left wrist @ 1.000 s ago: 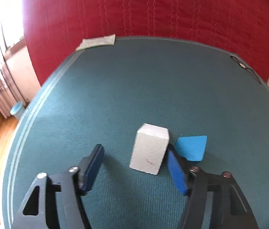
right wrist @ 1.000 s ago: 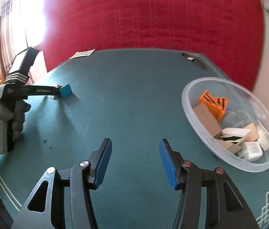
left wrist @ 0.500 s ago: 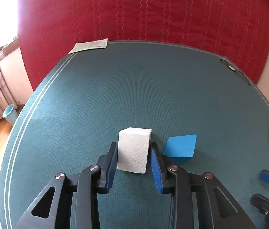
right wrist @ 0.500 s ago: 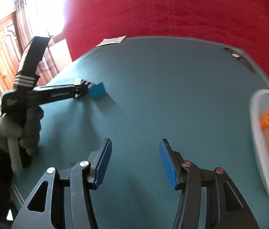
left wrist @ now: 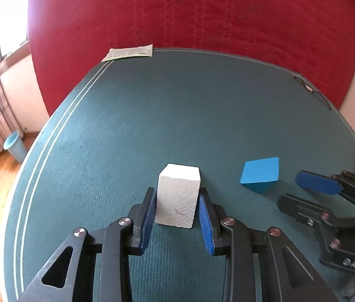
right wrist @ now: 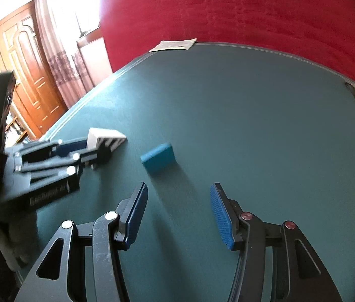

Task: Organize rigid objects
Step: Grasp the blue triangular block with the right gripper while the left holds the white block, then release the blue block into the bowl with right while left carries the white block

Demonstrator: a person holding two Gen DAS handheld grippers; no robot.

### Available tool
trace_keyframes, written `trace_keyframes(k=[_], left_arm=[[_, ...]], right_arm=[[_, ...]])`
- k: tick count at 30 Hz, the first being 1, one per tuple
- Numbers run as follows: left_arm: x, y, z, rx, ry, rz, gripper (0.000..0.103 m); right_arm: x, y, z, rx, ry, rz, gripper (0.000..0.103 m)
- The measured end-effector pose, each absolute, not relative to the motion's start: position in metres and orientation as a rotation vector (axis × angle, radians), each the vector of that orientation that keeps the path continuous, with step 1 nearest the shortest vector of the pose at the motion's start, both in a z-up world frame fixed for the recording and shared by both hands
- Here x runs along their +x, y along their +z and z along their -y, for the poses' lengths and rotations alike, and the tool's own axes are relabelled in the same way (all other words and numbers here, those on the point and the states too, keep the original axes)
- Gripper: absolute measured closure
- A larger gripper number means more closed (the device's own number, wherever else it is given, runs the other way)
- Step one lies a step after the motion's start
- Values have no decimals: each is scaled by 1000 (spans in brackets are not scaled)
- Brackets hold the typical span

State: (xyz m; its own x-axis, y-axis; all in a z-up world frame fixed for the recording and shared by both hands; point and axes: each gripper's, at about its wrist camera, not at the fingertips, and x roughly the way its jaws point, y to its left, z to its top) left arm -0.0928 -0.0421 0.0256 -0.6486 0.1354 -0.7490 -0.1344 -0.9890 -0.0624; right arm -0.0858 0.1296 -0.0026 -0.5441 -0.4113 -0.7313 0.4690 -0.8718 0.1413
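So the left gripper (left wrist: 177, 211) is clenched on the white block (left wrist: 178, 197) (its jaws have just been closing), low over the green mat (left wrist: 177, 115). The right gripper (right wrist: 178, 214) is released, aimed at the blue block (right wrist: 159, 157) — neither block is put away yet.

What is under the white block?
The white block stands on the green mat, with the left gripper shut on its sides. Its underside is covered, so anything beneath cannot be seen.
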Motion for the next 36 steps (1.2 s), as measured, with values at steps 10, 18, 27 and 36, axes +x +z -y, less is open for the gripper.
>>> trace_keyframes(k=[10,18,27,36], left_arm=[[-89,26,50,-1223,2785,50,33],[-89,24,50,-1233,2798,43,33],[-90,23,51,-1253,2798,41,33],[-92,22,37,-1262,2785,-74,43]], right_arm=[[-105,2,-106,1046,-2360,-159,54],[-101,-3,-102,1034,-2326,-212,67],[-83,0,-110,999,-2356,-201,68],[-58,6,-137,999,-2379,-129,68]])
